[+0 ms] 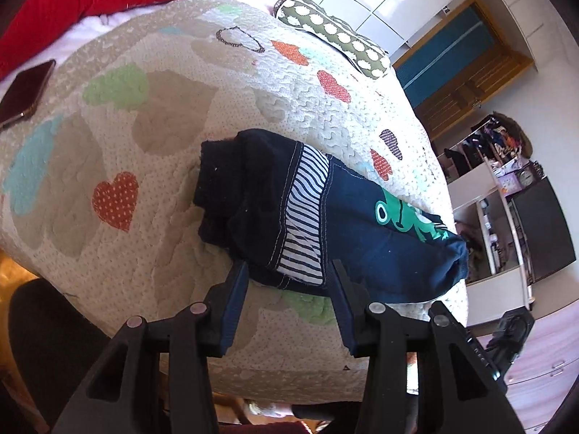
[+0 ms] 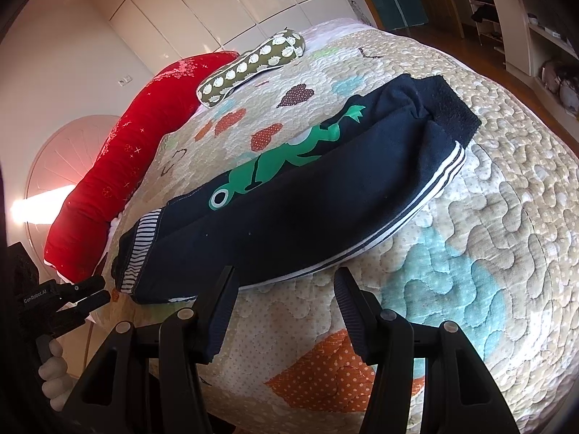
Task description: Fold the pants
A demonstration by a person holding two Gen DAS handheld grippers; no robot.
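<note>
Dark navy pants (image 1: 362, 231) with a green frog print and a striped waistband (image 1: 307, 209) lie folded lengthwise on the heart-patterned quilt (image 1: 152, 137). My left gripper (image 1: 289, 278) stands open at the waistband end. The fabric's near edge lies just between its fingertips (image 1: 239, 282), and the pads do not press on it. In the right wrist view the pants (image 2: 307, 209) stretch from lower left to the cuffs (image 2: 452, 105) at upper right. My right gripper (image 2: 286, 282) is open at the pants' near long edge, by the white side stripes. The left gripper (image 2: 103, 289) shows at the far left, beside the waistband.
A red pillow (image 2: 108, 166) and a green patterned cushion (image 2: 253, 61) lie at the head of the bed. A dark phone (image 1: 25, 94) rests on the quilt's far left. The bed edge drops off close below both grippers. Shelves (image 1: 499, 195) and wardrobes stand beyond.
</note>
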